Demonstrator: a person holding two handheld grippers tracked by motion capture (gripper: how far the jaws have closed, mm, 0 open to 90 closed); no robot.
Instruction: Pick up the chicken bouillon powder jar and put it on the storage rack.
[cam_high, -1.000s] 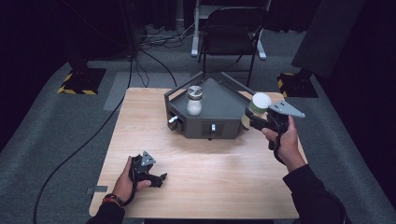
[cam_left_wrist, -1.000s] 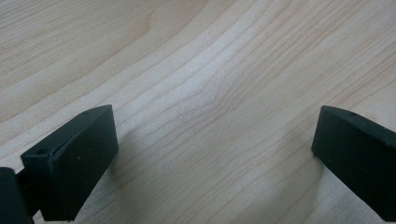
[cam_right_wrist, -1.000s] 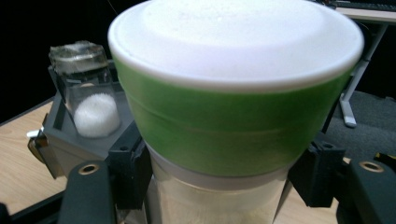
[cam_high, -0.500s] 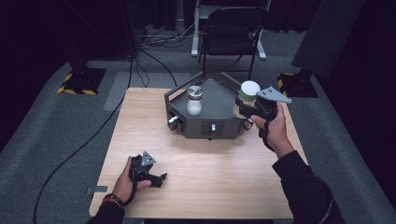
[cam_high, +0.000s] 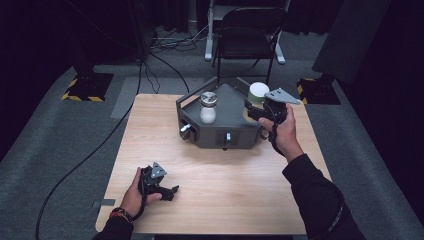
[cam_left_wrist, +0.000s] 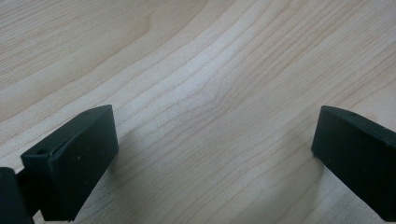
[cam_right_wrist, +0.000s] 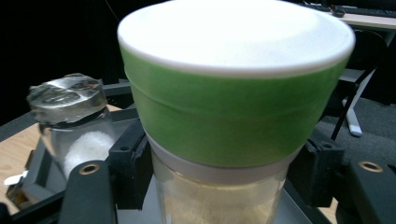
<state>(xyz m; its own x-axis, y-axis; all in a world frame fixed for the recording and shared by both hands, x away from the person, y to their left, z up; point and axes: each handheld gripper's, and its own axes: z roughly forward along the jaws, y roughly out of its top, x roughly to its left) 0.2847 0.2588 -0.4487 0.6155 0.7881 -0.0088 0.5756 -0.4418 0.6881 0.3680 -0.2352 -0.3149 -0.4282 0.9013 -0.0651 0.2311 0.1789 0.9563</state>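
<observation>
Pale wood table (cam_high: 210, 200) on grey carpet, dark room, folding chair (cam_high: 247, 32) beyond far edge. Right claw (cam_high: 256, 111) clenched on green-lidded jar (cam_high: 258, 92) over dark tray (cam_high: 235, 132), right of salt jar (cam_high: 208, 107). Left claw (cam_high: 170, 191) released, resting near-left.

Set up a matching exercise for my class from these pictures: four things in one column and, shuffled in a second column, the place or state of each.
Things:
1. green-lidded jar
2. glass shaker with metal lid
3. left gripper
4. folding chair

Places or states:
A. open, low over bare wood at the table's near left
B. on the floor beyond the table
C. standing in the dark tray, on its left side
D. clamped in the right gripper, over the tray's right side

Pairs: 1-D, 2-C, 3-A, 4-B
</observation>
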